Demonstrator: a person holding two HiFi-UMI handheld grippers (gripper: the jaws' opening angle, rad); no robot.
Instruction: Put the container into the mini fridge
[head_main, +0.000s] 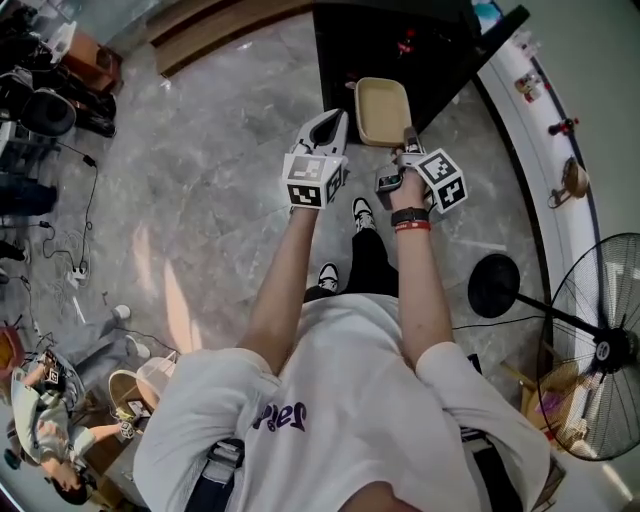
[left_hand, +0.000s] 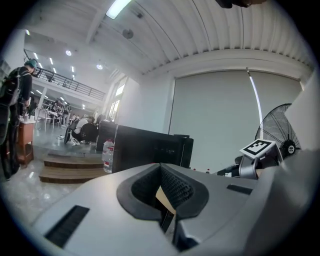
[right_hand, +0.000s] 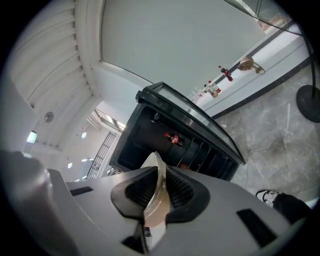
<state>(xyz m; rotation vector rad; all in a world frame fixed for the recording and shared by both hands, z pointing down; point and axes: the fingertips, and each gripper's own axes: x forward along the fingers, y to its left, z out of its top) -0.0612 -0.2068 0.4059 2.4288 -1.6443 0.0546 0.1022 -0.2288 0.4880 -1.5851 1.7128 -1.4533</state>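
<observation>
Head view: left gripper (head_main: 335, 118) and right gripper (head_main: 408, 137) are held out side by side over a grey marbled floor (head_main: 220, 200), each carrying a marker cube with a black-and-white square pattern. A beige rectangular container (head_main: 383, 108) sits level between and just ahead of them, directly in front of the open black mini fridge (head_main: 400, 40). The container is outside the fridge. The person's white T-shirt (head_main: 330, 400) has purple lettering that I cannot read from this angle. A black band and a red band (head_main: 411, 221) sit on the right wrist. A standing fan (head_main: 605, 350) is at far right.

Left gripper view: the jaws stand almost together, and a thin beige sliver is pinched between the ribbed black pads; it matches the container's edge. A clear water bottle (left_hand: 108, 155) with a red label stands to the left, beside a black cabinet; its label text is too small to read.

Right gripper view: the jaws are clamped on the container's beige rim, which sticks up past the pads. Beyond it the fridge's interior is open, and a dark bottle with a red label (right_hand: 174, 137) lies inside; the brand is not legible. The fridge's door (right_hand: 215, 137) swings out to the right.
</observation>
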